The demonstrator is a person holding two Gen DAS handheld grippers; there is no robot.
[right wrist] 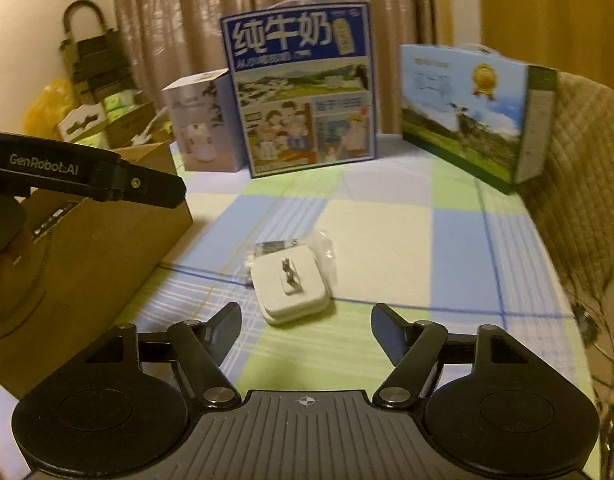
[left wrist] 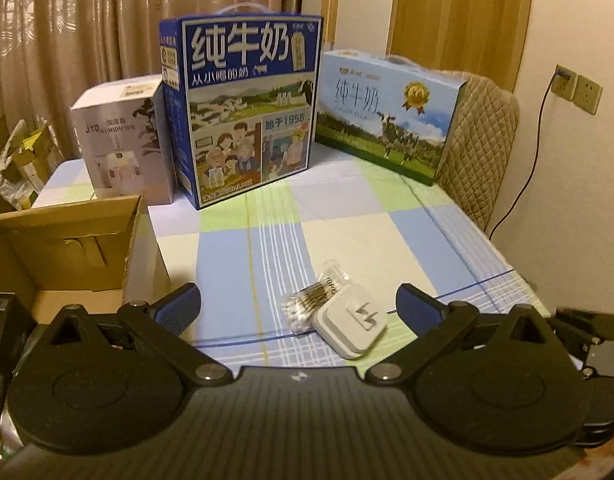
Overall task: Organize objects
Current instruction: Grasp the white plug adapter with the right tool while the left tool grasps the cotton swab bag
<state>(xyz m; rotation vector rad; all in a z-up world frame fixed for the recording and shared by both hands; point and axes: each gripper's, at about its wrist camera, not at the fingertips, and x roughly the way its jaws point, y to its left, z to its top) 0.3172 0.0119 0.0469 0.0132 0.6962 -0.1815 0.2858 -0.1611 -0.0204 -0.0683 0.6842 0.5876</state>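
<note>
Fingers (left wrist: 179,306) of the left gripper (left wrist: 297,308) stand spread wide in the left wrist view, blue ribbed pads facing in, nothing pinched. Just ahead between them, nearer the right finger, a white charger plug (left wrist: 350,330) lies prongs-up on the checked tablecloth (left wrist: 387,232), leaning on a clear packet of cotton swabs (left wrist: 313,300) that touches its far-left side. An open cardboard box (left wrist: 73,240) sits at the left table edge, a white humidifier box (left wrist: 125,148) behind it, a tall blue milk carton (left wrist: 251,112) upright at centre back, touching or just beside the humidifier box, and a low light-blue milk carton (left wrist: 387,112) at back right against a quilted chair back (left wrist: 483,140). Right wrist view, slightly blurred: right gripper (right wrist: 305,334) fingers (right wrist: 227,332) also spread apart, holding nothing, charger plug (right wrist: 293,286) just beyond the gap, closer to the left finger, swab packet (right wrist: 323,252) behind and partly under it. Left gripper (right wrist: 107,178) pokes in from the left edge above the cardboard box (right wrist: 91,264). Tall blue carton (right wrist: 303,92), humidifier box (right wrist: 203,128) and light-blue carton (right wrist: 471,108) stand at the far end of the tablecloth (right wrist: 407,232).
</note>
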